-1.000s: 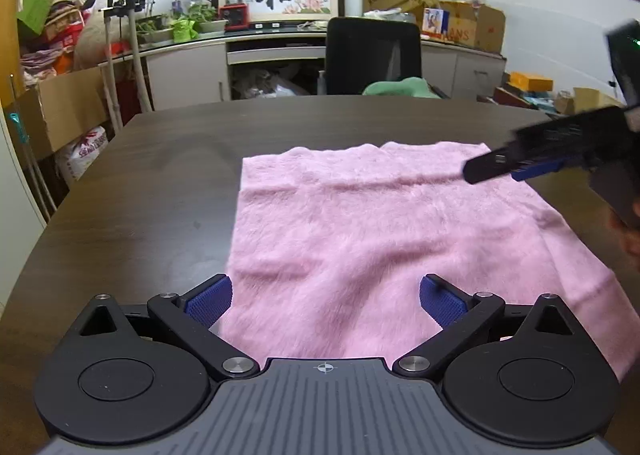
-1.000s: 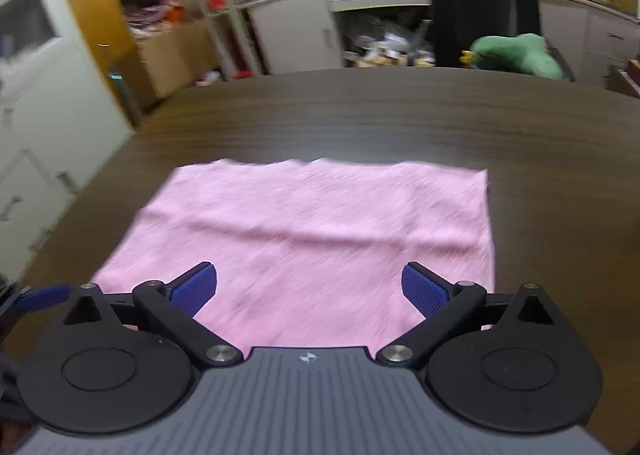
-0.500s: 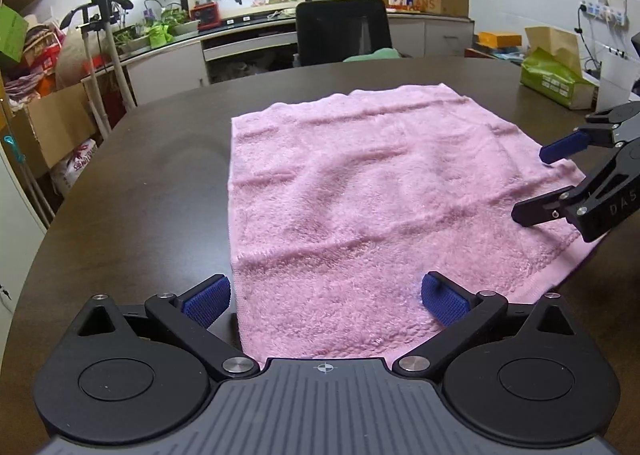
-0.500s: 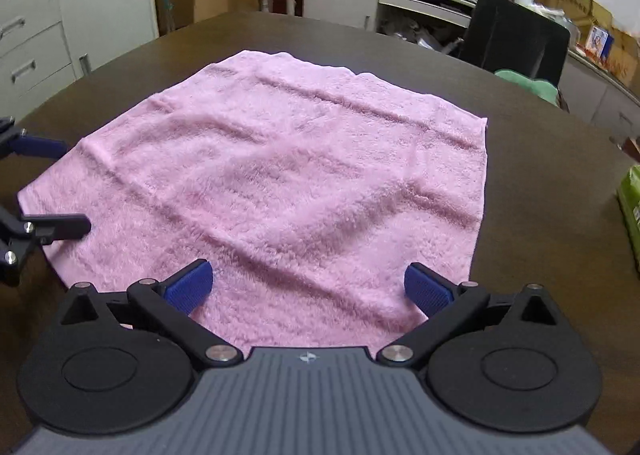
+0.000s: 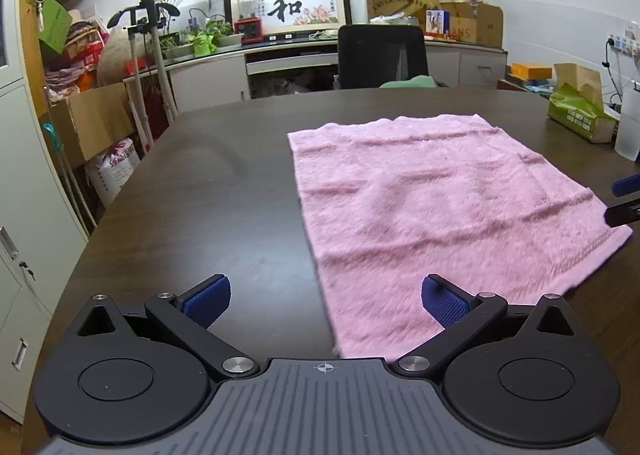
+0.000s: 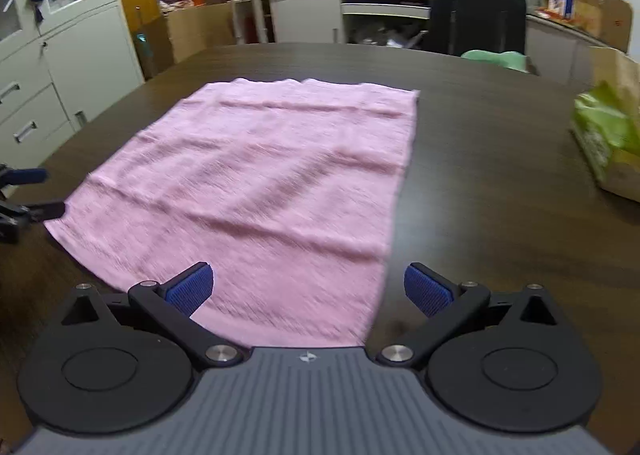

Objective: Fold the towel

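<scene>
Left gripper (image 5: 325, 301), black w/ blue ribbed pads, is spread wide w/ nothing between its fingers. It sits low over the near left corner of the pink fluffy rectangular towel (image 5: 432, 211): the right pad (image 5: 442, 301) is above the cloth, the left pad (image 5: 208, 300) above bare tabletop, and the towel's left edge runs between them. Can't tell if either pad touches anything.

Right gripper (image 6: 309, 289), same build, is also wide open & empty. It's at the near right corner; the left pad (image 6: 190, 287) is over the towel, the right pad (image 6: 426, 289) over wood, w/ the towel's right edge running between the two.

Towel lies flat & unfolded on the dark brown wooden table (image 5: 224, 191), a few soft ripples across it, far edge slightly wavy. From each wrist cam the other gripper's fingertips show at the frame edge, just beside the opposite near corner, also parted.

Far side of the table: black office chair (image 5: 380, 55) w/ sth green on its seat. Right of the towel, well apart from it, a green & tan paper bag (image 6: 608, 135) on the table. Against the far wall, a framed calligraphy picture (image 5: 288, 7) on the grey counter, potted plants to its left.
</scene>
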`<action>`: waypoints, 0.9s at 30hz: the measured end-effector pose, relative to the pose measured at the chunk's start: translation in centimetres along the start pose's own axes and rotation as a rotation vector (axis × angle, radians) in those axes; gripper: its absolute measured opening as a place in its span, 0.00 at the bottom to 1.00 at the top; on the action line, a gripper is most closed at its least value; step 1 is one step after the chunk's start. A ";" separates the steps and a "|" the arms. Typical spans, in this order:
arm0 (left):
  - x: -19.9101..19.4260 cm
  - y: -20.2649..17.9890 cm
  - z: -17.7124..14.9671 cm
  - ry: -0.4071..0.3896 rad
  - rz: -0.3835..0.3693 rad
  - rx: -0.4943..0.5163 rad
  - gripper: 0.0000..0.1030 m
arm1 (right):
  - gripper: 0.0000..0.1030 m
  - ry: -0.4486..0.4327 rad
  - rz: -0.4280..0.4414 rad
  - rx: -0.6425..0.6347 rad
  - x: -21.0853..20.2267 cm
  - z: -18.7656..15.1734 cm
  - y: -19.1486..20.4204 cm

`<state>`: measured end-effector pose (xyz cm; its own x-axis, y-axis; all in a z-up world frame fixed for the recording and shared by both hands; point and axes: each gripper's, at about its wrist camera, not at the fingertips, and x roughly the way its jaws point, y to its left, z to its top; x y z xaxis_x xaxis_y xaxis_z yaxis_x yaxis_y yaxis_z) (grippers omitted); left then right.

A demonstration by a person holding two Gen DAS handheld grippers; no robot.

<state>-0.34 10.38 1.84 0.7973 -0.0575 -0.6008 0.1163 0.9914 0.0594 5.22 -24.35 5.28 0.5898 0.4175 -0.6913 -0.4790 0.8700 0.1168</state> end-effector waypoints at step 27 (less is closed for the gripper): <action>0.1 -3.4 -1.6 0.028 -0.063 0.014 1.00 | 1.00 -0.016 -0.080 -0.054 -0.1 -3.3 1.6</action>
<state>-1.56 7.16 0.30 0.7712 -0.1164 -0.6259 0.1743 0.9842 0.0318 2.27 -23.87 3.24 0.6373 0.3521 -0.6854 -0.4644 0.8853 0.0230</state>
